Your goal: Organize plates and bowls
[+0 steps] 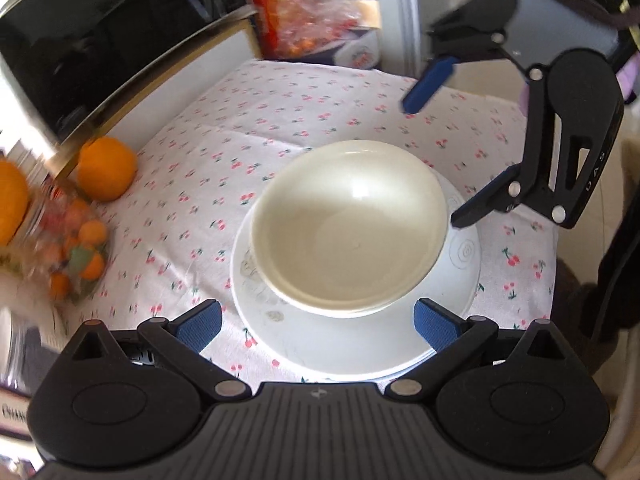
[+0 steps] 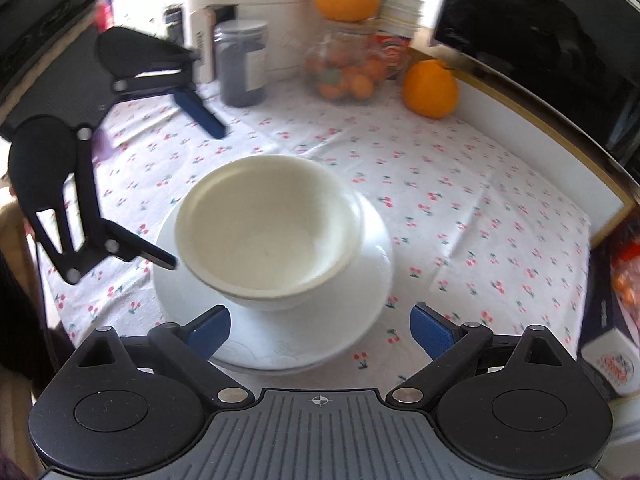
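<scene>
Two cream bowls [image 1: 348, 228] sit nested on a white plate [image 1: 332, 344] on the cherry-print tablecloth; the stack also shows in the right wrist view, bowls [image 2: 268, 236] on the plate [image 2: 372, 240]. My left gripper [image 1: 316, 326] is open and empty just short of the plate's near edge. My right gripper [image 2: 320, 330] is open and empty at the plate's other side. Each gripper shows in the other's view, the right one [image 1: 434, 160] wide open beside the bowls, the left one [image 2: 196, 196] likewise.
Two oranges [image 1: 106, 168] and a bag of small fruit [image 1: 76, 256] lie at the table's left by a black microwave [image 1: 100, 40]. A dark jar [image 2: 242, 64] and snack bags [image 1: 316, 20] stand at the table's edges. The tablecloth [image 2: 460, 208] spreads around the stack.
</scene>
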A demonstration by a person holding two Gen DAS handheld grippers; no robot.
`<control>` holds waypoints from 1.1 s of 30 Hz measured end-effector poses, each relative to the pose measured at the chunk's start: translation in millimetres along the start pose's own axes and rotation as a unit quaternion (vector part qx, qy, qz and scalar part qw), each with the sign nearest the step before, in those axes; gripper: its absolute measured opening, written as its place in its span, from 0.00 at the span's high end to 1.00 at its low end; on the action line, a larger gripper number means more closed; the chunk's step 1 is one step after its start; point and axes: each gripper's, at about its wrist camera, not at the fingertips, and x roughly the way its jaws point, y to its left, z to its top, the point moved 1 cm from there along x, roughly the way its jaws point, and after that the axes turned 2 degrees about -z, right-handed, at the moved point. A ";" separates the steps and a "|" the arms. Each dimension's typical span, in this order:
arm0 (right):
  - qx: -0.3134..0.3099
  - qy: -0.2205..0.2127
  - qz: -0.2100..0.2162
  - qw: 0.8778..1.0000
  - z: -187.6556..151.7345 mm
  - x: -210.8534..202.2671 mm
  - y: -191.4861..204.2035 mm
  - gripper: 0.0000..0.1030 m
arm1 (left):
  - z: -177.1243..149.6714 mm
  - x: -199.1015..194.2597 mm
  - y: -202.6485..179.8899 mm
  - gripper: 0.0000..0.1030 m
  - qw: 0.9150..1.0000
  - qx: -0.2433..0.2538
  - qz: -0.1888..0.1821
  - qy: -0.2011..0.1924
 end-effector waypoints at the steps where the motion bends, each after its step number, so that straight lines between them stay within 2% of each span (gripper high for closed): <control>1: 0.011 -0.002 -0.006 1.000 -0.4 -2.2 -3.3 0.05 | -1.0 -1.6 0.7 0.01 1.000 -0.009 0.004 -0.002; 7: 0.056 -0.020 -0.046 0.997 -4.7 -16.2 -14.7 0.05 | -6.2 -8.4 -1.4 0.00 0.998 -0.049 0.034 -0.009; 14: 0.086 -0.018 -0.088 0.992 -9.2 -23.8 -7.7 0.05 | -12.5 -13.4 -11.9 0.00 0.993 -0.109 0.048 -0.016; 22: 0.150 -0.008 -0.114 0.982 -15.9 -32.0 -0.5 0.05 | -19.3 -23.0 -31.6 0.00 0.981 -0.173 0.086 -0.017; 25: 0.187 -0.007 -0.115 0.976 -21.3 -36.8 0.9 0.05 | -20.0 -27.7 -36.4 0.00 0.974 -0.205 0.097 -0.019; 29: 0.229 -0.013 -0.106 0.967 -29.8 -43.8 3.3 0.05 | -22.2 -31.3 -40.6 0.00 0.959 -0.260 0.111 -0.021; 33: 0.251 -0.021 -0.113 0.961 -35.4 -51.3 7.9 0.05 | -22.6 -34.2 -49.9 0.00 0.949 -0.282 0.138 -0.024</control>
